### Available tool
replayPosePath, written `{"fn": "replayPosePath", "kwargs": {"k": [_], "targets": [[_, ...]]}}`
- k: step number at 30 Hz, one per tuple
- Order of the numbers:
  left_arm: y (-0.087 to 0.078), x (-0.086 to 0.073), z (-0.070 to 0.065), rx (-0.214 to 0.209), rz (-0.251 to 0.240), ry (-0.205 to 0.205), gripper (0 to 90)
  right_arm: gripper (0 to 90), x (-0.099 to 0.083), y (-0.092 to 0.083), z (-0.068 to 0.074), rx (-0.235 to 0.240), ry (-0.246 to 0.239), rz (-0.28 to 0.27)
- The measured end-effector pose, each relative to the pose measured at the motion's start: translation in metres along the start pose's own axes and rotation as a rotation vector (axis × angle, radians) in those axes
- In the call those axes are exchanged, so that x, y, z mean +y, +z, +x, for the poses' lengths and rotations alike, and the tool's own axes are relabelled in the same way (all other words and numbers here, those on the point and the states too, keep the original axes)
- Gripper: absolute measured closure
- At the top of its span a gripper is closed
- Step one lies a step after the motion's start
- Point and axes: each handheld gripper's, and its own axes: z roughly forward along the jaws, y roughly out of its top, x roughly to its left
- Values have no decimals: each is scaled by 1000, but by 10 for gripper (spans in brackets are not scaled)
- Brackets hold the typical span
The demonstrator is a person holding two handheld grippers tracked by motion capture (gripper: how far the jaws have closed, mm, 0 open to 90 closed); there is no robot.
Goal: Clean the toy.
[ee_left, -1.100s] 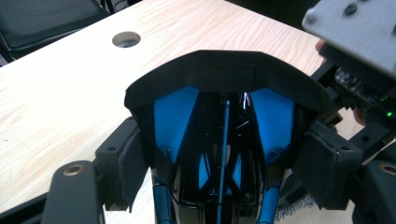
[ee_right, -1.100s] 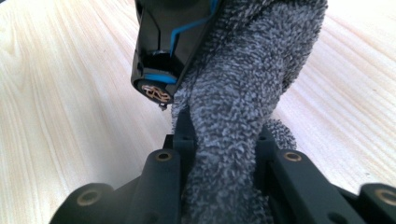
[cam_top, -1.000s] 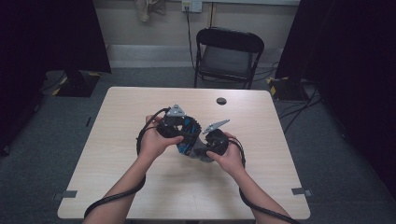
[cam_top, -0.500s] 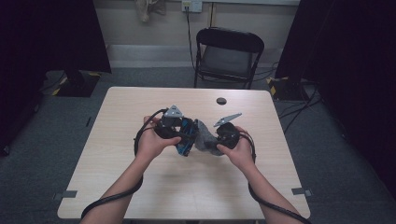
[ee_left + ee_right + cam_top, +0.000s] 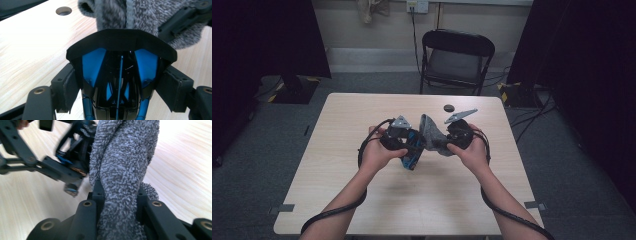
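My left gripper (image 5: pixel 408 144) (image 5: pixel 120 86) is shut on a black and blue plastic frame (image 5: pixel 413 152) (image 5: pixel 120 62), its pads (image 5: pixel 67 85) pressing on the frame's two sides. A grey fuzzy sock (image 5: pixel 432 134) (image 5: pixel 142 15) (image 5: pixel 125 165) hangs against the frame's far end. My right gripper (image 5: pixel 446 141) (image 5: pixel 120 195) is shut on the sock, which bulges out between its jaws. Both hands hold these above the middle of the table, close together. In the right gripper view the left gripper (image 5: pixel 60 170) with the frame lies just behind the sock.
The light wooden table (image 5: pixel 362 200) bears a small dark round disc (image 5: pixel 448 107) (image 5: pixel 63 10) near its far edge. A black folding chair (image 5: pixel 457 55) stands behind the table. Cables trail from both grippers along the forearms.
My right hand has risen and moved a little to the right, lifting the sock up beside the frame. The left hand has stayed where it was.
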Motion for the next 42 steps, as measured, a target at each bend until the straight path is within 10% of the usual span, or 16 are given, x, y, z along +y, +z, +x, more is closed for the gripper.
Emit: {"fn": "replayPosePath", "kwargs": {"k": [42], "targets": [[-11, 12, -2, -2, -37, 7, 253, 720, -34, 66, 26, 89, 6, 108]]}}
